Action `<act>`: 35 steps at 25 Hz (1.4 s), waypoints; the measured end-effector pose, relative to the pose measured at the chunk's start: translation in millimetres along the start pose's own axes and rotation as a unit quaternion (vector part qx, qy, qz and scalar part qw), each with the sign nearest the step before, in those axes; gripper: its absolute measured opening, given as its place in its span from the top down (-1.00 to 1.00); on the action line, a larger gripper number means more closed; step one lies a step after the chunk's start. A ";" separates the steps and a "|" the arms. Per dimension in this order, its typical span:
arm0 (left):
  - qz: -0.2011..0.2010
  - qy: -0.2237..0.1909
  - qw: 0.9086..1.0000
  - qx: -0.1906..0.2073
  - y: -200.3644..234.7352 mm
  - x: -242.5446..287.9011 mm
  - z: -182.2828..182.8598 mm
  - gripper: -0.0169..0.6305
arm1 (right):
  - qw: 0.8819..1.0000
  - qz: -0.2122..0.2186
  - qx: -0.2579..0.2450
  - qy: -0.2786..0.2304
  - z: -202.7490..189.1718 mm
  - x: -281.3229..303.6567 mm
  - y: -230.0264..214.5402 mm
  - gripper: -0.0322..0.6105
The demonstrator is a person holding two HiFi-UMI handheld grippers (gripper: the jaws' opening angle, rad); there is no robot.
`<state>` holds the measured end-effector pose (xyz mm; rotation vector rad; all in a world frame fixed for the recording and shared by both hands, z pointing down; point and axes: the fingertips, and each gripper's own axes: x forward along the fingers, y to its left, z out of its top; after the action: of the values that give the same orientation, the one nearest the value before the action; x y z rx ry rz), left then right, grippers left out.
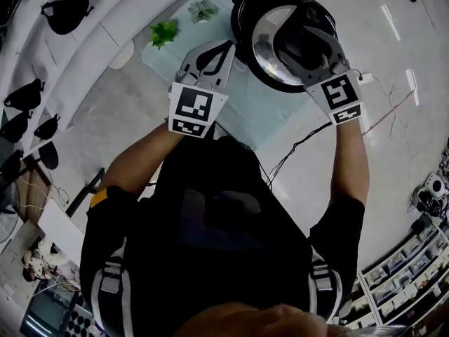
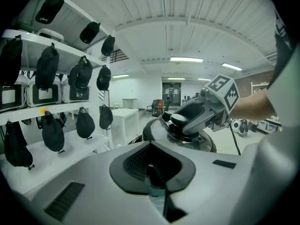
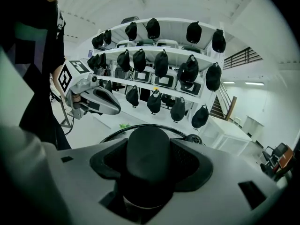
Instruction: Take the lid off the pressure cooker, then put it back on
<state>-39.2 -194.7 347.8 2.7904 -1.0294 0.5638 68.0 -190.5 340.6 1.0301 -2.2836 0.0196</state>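
The pressure cooker's black body (image 1: pixel 245 2) stands on a pale blue mat (image 1: pixel 165 65). Its round steel lid (image 1: pixel 270 62) hangs tilted just over the pot, shifted a little toward me. My right gripper (image 1: pixel 300 42) is shut on the lid's black knob (image 3: pixel 147 153), which fills the space between its jaws; only the lid's dark rim (image 3: pixel 121 128) shows beyond it. My left gripper (image 1: pixel 229 48) hovers left of the lid, touching nothing, its jaws together and holding nothing. In the left gripper view the lid (image 2: pixel 204 142) and the right gripper (image 2: pixel 178 123) show ahead of it.
Two small green plants (image 1: pixel 163 32) (image 1: pixel 203 10) sit on the mat left of the cooker. Curved white shelves with several black bags (image 1: pixel 64 12) run along the left. A black cable (image 1: pixel 298 149) trails over the floor. A white table (image 2: pixel 124 116) stands far off.
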 end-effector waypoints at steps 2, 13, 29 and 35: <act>0.003 0.001 1.000 -0.003 6.1 7.2 1.4 0.92 | 1.000 0.010 -0.004 -0.003 0.8 9.6 -6.0 0.00; 0.026 0.011 0.999 -0.018 31.9 36.6 -0.6 0.92 | 0.998 0.059 -0.032 -0.005 -2.6 48.5 -33.3 0.00; 0.057 0.034 0.997 -0.043 52.3 50.4 -18.8 0.92 | 0.989 0.142 -0.050 0.002 -16.3 83.8 -38.8 0.00; 0.067 0.041 0.996 -0.043 55.5 49.2 -24.2 0.92 | 0.981 0.180 -0.071 0.006 -19.5 86.1 -32.5 0.00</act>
<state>-47.9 -261.1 387.8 2.6145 -1.1985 0.6284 57.6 -265.9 395.9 0.5352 -2.3925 0.0113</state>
